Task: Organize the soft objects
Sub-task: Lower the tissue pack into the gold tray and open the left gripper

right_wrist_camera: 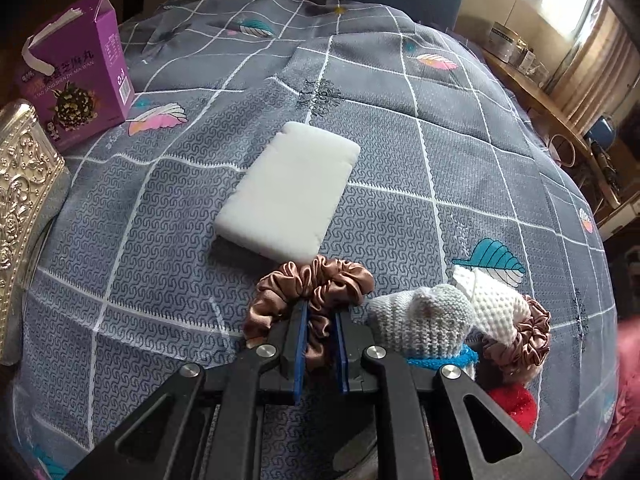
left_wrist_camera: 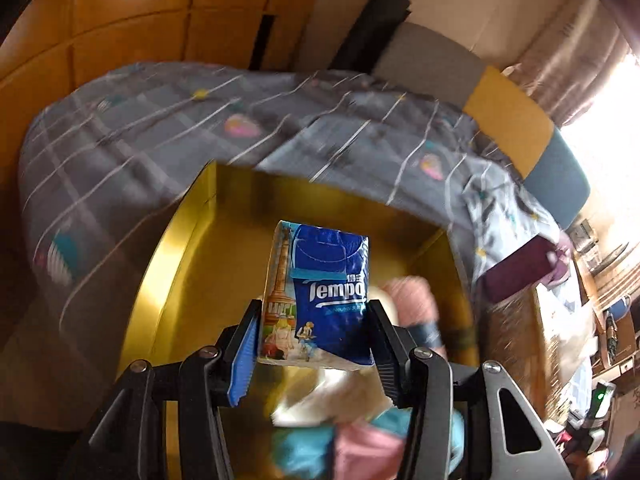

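In the left wrist view my left gripper (left_wrist_camera: 314, 320) is shut on a blue Tempo tissue pack (left_wrist_camera: 320, 288) and holds it above a gold box (left_wrist_camera: 176, 248). Blurred pink, teal and cream soft items (left_wrist_camera: 360, 432) lie in the box below. In the right wrist view my right gripper (right_wrist_camera: 321, 316) is shut on a brown satin scrunchie (right_wrist_camera: 308, 284) lying on the grey quilt (right_wrist_camera: 160, 240). A white sponge block (right_wrist_camera: 288, 188) lies just beyond it. A knitted white-grey toy (right_wrist_camera: 436, 316) with a second brown scrunchie (right_wrist_camera: 524, 340) lies to the right.
A purple carton (right_wrist_camera: 80, 76) stands at the far left of the quilt. An embossed silver lid (right_wrist_camera: 20, 208) lies at the left edge. Something red (right_wrist_camera: 516, 404) lies by the toy. Wooden cabinets (left_wrist_camera: 120, 20) and a cluttered shelf (left_wrist_camera: 592, 320) surround the bed.
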Available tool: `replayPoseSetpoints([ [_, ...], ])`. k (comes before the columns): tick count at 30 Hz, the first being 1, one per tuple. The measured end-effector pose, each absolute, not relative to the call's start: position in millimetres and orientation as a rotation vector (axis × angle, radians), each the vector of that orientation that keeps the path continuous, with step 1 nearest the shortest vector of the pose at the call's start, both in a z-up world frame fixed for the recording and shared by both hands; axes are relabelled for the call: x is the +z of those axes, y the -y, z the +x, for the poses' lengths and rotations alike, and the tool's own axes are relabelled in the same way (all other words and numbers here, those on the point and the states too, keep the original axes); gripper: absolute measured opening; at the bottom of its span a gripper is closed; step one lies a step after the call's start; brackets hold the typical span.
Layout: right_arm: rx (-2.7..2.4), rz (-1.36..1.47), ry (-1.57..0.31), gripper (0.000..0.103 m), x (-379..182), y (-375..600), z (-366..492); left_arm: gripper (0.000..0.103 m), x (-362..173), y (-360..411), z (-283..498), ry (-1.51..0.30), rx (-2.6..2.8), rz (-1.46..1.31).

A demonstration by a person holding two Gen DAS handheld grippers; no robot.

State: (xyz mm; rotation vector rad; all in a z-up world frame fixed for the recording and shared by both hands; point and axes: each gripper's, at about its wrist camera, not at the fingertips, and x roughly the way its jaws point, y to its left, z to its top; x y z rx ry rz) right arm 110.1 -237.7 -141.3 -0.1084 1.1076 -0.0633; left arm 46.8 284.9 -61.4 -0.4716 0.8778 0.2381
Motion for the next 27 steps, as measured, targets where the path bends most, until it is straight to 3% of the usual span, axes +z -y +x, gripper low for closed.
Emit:
replayPoseSetpoints([
  [10, -0.072, -0.113, -1.106, 0.013, -134, 236, 108, 0.052, -103, -295, 23, -0.935, 0.341, -0.494],
  [27, -0.069, -0.118, -1.108, 0.013, -136, 243, 112, 0.057, -90, -258, 12, -0.901, 0.375, -0.278],
])
